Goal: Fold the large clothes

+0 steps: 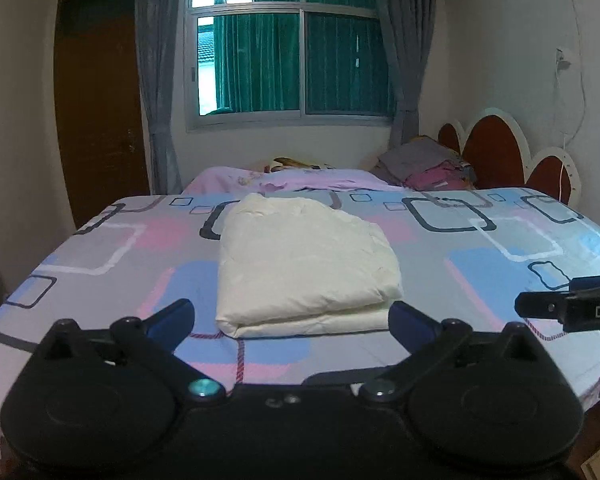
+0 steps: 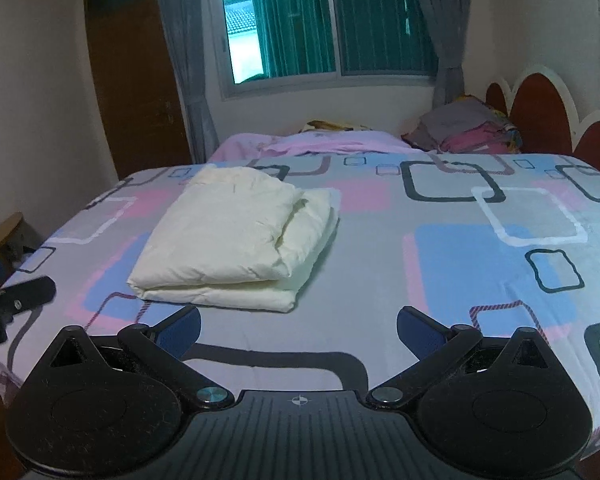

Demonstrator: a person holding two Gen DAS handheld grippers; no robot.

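Note:
A cream-white garment [image 1: 304,264] lies folded into a thick rectangle on the patterned bed sheet [image 1: 100,248]. In the right wrist view the garment [image 2: 236,236] sits left of centre on the sheet [image 2: 440,248]. My left gripper [image 1: 292,320] is open and empty, just in front of the garment's near edge. My right gripper [image 2: 298,326] is open and empty, to the right of the garment's near corner. Each gripper shows in the other's view: the right one at the right edge [image 1: 572,304], the left one at the left edge [image 2: 12,304].
A pile of grey and pink clothes [image 1: 428,164] lies at the far right by the red headboard [image 1: 492,152]. A pink blanket [image 1: 284,180] lies beyond the sheet. A window [image 1: 292,40], curtains and a brown door [image 1: 96,100] stand behind the bed.

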